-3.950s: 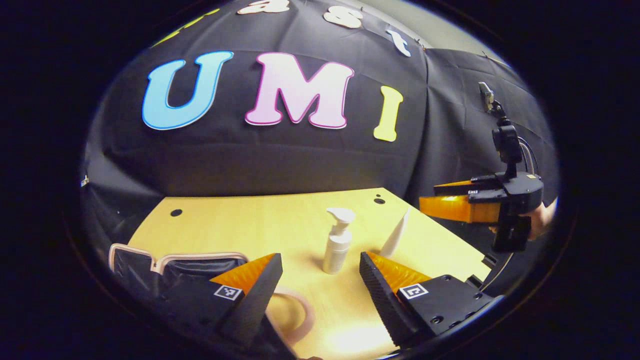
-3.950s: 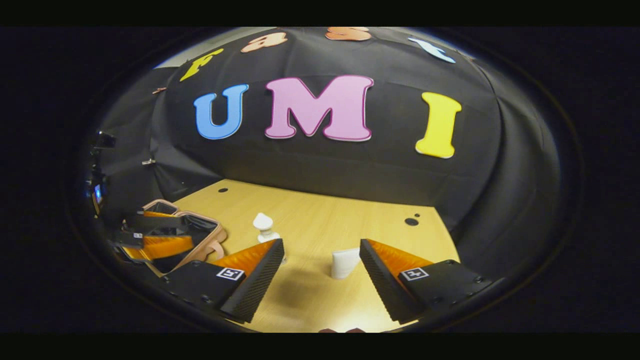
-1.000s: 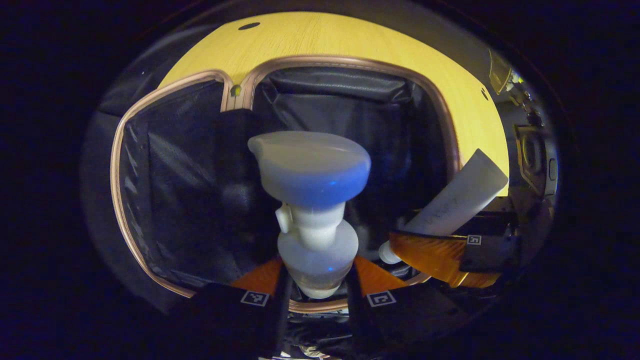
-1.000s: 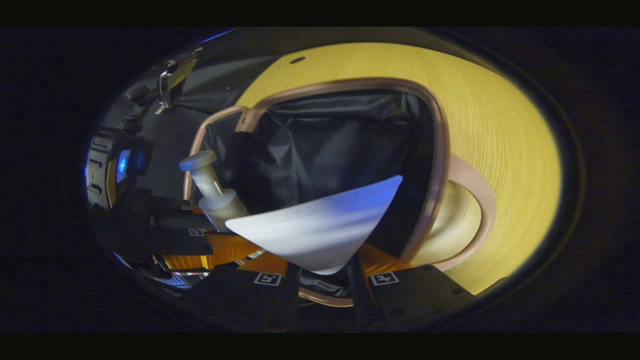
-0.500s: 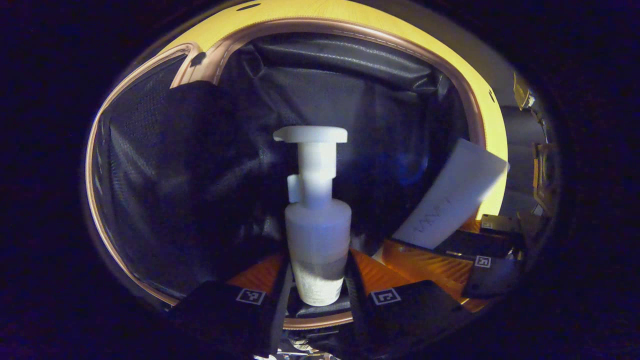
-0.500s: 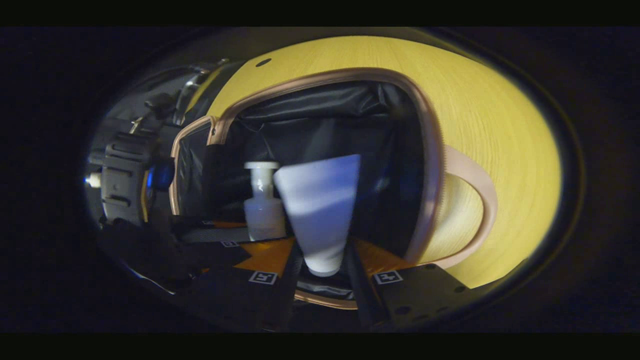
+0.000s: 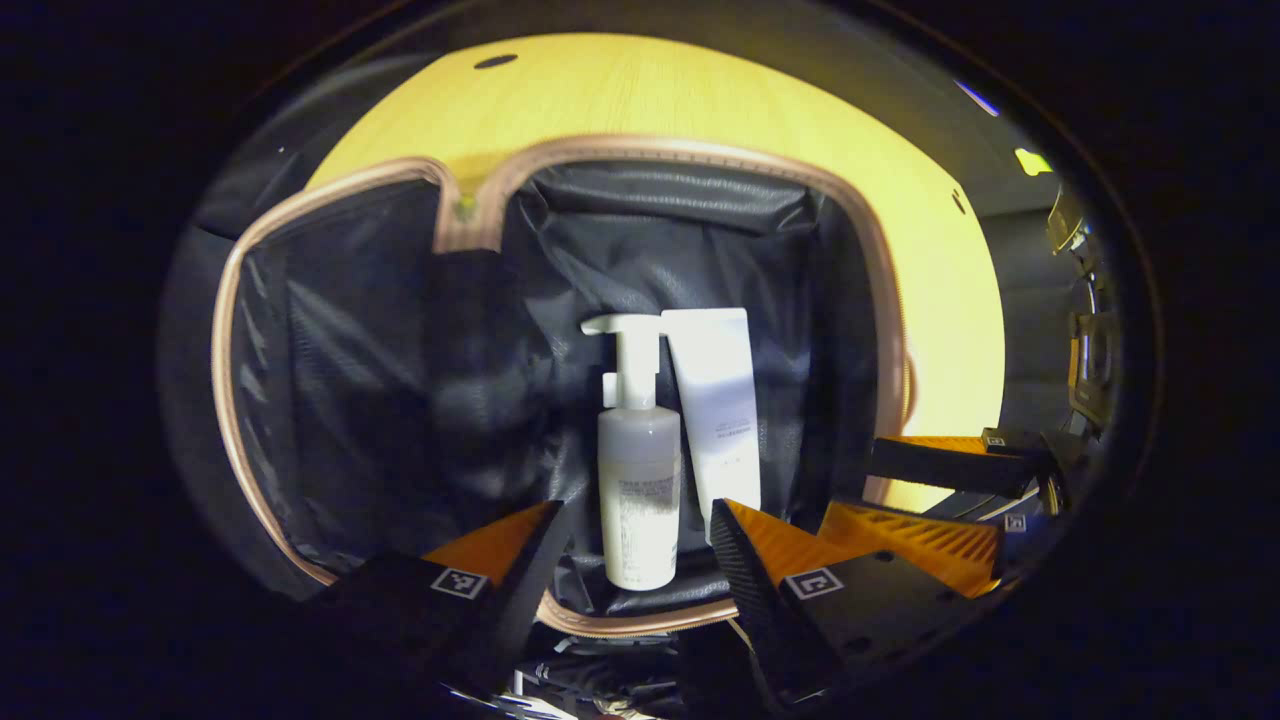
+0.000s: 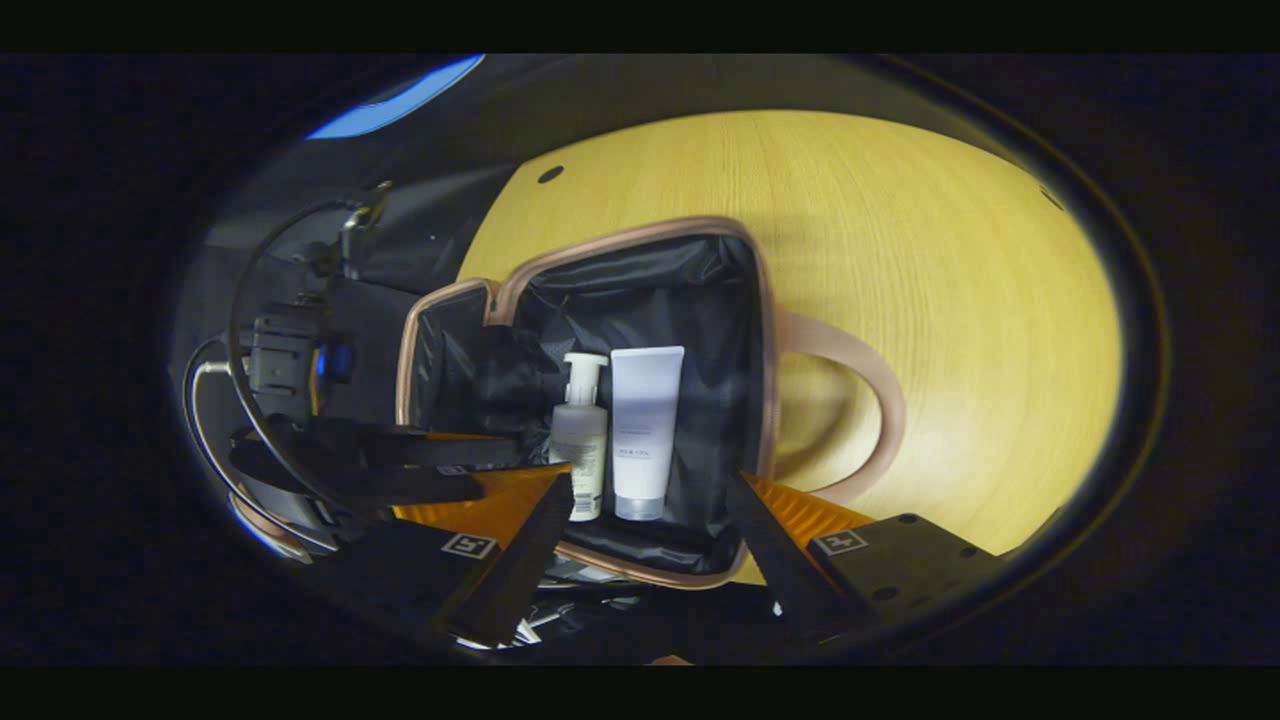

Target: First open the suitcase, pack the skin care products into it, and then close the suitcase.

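The small suitcase (image 7: 700, 152) lies open on the wooden table, pink rim around black lining. A white pump bottle (image 7: 638, 470) and a white tube (image 7: 715, 410) lie side by side on its lining, pump head and crimped end pointing away from me. My left gripper (image 7: 637, 512) hovers above them, open, holding nothing. In the right gripper view the bottle (image 8: 580, 445) and tube (image 8: 643, 430) rest in the suitcase (image 8: 640, 232) beyond my right gripper (image 8: 650, 482), which is open and holds nothing. The other gripper's orange fingers (image 7: 930, 535) show at the right.
The suitcase's flipped-back lid with mesh lining (image 7: 330, 380) lies to the left. A pink carry handle (image 8: 870, 400) sticks out onto the yellow wooden table (image 8: 950, 300). The left gripper's body and cables (image 8: 300, 420) sit at the left of the right gripper view.
Both grippers have opened and let go of the bottle and the tube, which now lie in the suitcase. Both grippers have drawn back and up.
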Available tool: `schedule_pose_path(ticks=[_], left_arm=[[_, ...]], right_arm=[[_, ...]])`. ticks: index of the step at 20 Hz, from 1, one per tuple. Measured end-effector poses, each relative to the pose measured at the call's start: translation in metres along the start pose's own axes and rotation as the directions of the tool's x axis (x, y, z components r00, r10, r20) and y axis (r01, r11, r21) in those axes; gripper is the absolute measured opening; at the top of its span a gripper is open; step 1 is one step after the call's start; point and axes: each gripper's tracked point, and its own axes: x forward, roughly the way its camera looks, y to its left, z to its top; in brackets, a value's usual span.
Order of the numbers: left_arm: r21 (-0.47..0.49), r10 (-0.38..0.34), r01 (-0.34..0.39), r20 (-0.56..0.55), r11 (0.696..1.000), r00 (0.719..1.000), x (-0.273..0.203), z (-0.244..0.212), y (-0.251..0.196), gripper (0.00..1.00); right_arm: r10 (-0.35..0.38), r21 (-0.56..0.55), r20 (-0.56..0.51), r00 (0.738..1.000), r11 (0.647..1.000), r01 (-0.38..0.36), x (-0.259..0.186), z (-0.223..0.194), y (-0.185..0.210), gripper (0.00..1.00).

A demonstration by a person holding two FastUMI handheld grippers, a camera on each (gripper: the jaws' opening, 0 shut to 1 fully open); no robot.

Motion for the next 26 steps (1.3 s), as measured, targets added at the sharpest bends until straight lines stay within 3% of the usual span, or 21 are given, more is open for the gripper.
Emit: schedule_pose_path(ticks=[3, 6, 8, 12, 15, 17, 20, 21, 22, 26], left_arm=[[0.011, -0.033, 0.032, 0.153, 0.999, 0.988, -0.044, 0.005, 0.016, 0.96], [-0.043, -0.083, 0.102, 0.311, 0.994, 0.947, -0.088, -0.002, 0.058, 0.96], [-0.140, -0.017, 0.075, 0.379, 0.987, 0.925, -0.112, -0.011, 0.120, 0.96], [-0.378, 0.135, 0.051, 0.450, 0.924, 0.883, -0.141, -0.021, 0.261, 0.96], [-0.445, 0.208, -0.022, 0.373, 0.895, 0.904, -0.113, -0.027, 0.329, 0.96], [-0.471, 0.222, -0.058, 0.300, 0.880, 0.928, -0.085, -0.030, 0.348, 0.96], [-0.471, 0.186, -0.047, 0.254, 0.881, 0.949, -0.059, -0.023, 0.355, 0.96], [-0.470, 0.178, -0.044, 0.245, 0.882, 0.953, -0.050, -0.018, 0.358, 0.89], [-0.470, 0.166, -0.037, 0.236, 0.882, 0.957, -0.042, -0.015, 0.355, 0.95], [-0.458, 0.154, -0.058, 0.174, 0.887, 0.973, -0.011, -0.014, 0.358, 0.88]], right_arm=[[0.061, -0.030, 0.061, 0.996, 0.998, -0.060, -0.027, 0.002, 0.005, 0.98], [0.098, -0.085, 0.121, 0.988, 0.992, -0.088, -0.053, -0.002, -0.005, 0.98], [0.093, -0.108, 0.152, 0.984, 0.991, -0.077, -0.071, -0.004, -0.021, 0.98], [0.043, -0.082, 0.225, 0.973, 0.996, -0.025, -0.094, 0.003, -0.055, 0.98], [0.035, -0.039, 0.254, 0.967, 0.999, -0.026, -0.104, 0.011, -0.061, 0.98], [0.039, -0.017, 0.269, 0.962, 0.999, -0.035, -0.111, 0.014, -0.059, 0.98], [0.027, -0.016, 0.285, 0.958, 1.000, -0.024, -0.119, 0.012, -0.061, 0.98], [0.014, -0.009, 0.283, 0.959, 1.000, -0.012, -0.120, 0.009, -0.065, 0.98], [0.004, 0.003, 0.280, 0.960, 1.000, -0.005, -0.119, 0.006, -0.069, 0.98], [-0.014, 0.044, 0.270, 0.963, 0.999, 0.002, -0.121, -0.008, -0.079, 0.98]])
